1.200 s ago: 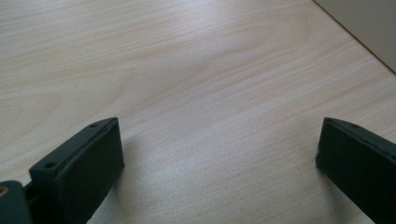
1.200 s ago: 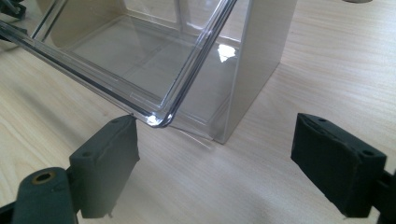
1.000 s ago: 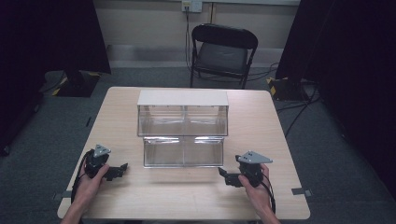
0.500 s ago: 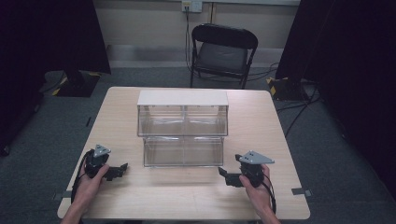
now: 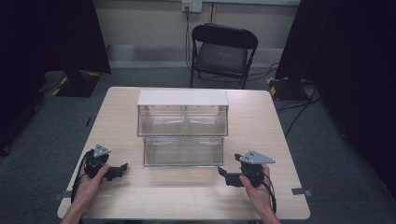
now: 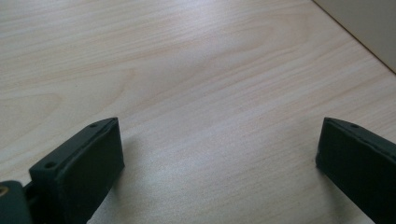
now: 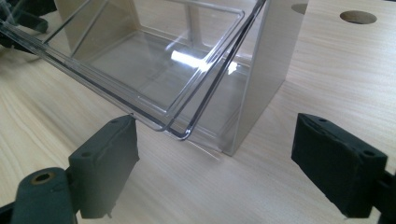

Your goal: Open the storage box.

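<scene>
**Both grippers rest open by the clear drawer unit**

A clear drawer unit [image 5: 183, 127] with a white top stands at the middle of the surface [image 5: 261, 130]. Its upper tier is split into two compartments, left and right; the lower drawer [image 5: 183, 150] juts out toward the near edge. Through the clear walls all compartments look bare, and the right gripper view shows the lower drawer's floor [image 7: 140, 60] bare too.

The left gripper [image 5: 120, 167] lies near the surface's near left corner, just left of the lower drawer, jaws apart with nothing between them. The right gripper [image 5: 223, 174] lies near the drawer's right front corner, jaws likewise apart and holding nothing; in its own view the drawer's corner [image 7: 180, 133] sits between and beyond the jaws, not touching them.

Compared with a second ago, nothing has visibly moved: both hands, both grippers and the drawer sit in the same places.

Reflections blur the upper compartments' far parts. The person's forearms are cut off by the bottom edge. A black chair [image 5: 223, 52] stands beyond the far edge.
</scene>
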### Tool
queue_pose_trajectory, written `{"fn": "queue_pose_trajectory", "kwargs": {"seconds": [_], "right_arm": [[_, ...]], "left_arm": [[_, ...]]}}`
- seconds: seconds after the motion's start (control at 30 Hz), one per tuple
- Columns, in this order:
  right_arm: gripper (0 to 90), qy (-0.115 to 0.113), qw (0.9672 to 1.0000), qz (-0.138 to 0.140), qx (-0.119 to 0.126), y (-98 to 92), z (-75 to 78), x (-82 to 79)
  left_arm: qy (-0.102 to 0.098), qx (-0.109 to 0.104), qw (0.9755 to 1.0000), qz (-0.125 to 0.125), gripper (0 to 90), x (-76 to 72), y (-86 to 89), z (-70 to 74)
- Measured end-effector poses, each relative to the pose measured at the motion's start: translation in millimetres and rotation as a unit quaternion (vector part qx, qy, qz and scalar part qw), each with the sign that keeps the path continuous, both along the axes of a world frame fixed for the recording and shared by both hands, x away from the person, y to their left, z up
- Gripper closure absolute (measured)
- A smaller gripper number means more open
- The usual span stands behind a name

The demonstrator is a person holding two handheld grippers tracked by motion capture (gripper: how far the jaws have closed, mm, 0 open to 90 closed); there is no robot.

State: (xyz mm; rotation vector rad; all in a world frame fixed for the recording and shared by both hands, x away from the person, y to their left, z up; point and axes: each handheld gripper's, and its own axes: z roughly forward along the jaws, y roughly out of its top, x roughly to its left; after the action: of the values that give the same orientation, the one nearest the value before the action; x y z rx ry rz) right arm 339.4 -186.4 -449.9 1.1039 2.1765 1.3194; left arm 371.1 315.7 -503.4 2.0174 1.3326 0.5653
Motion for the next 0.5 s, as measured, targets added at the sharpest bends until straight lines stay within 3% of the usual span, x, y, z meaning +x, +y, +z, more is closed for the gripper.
{"fn": "queue_pose_trajectory", "kwargs": {"seconds": [0.5], "right_arm": [[14.0,-0.007,0.9999,-0.001,0.010,0.3,4.8,1.0]], "left_arm": [[0.000,-0.001,1.0000,0.000,0.2,0.0,0.0,0.0]]}}
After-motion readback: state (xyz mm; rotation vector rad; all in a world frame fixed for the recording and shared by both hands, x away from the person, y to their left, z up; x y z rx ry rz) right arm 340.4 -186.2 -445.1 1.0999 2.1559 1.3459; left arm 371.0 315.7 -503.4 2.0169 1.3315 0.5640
